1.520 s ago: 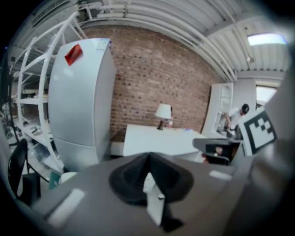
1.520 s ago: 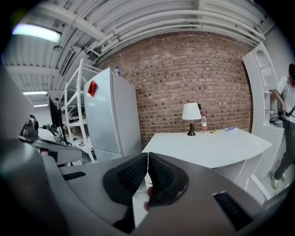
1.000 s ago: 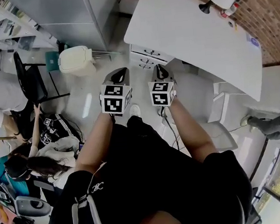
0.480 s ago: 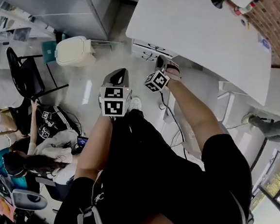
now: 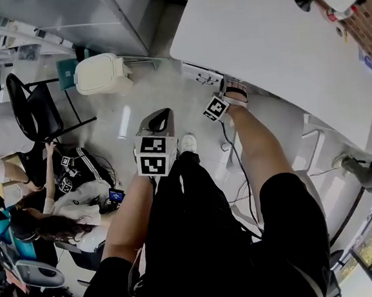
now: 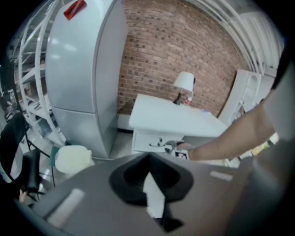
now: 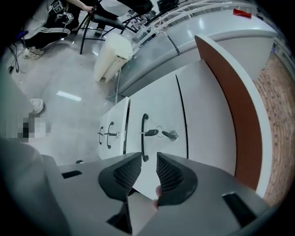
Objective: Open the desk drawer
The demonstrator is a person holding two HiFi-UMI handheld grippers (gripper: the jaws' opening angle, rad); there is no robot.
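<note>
Already brought forward with the right hand-held gripper [image 5: 231, 90], away from its place a second ago beside the left hand-held gripper [image 5: 159, 118], and up close to the desk drawer [image 5: 200, 77] under the edge of the white counter [image 5: 260, 34]. Held there with jaws a little apart, clamped on nothing, and aimed at the dark handle [image 7: 144, 137], which is just ahead and apparently not touched yet. Kept back and low with the left one, jaws together and empty. Means the approach is almost finished, while the drawer itself looks fully shut, with a key [image 7: 151, 133] in the lock beside the handle. Probably calls next for taking the handle between the jaws, closing, then pulling straight out.
</note>
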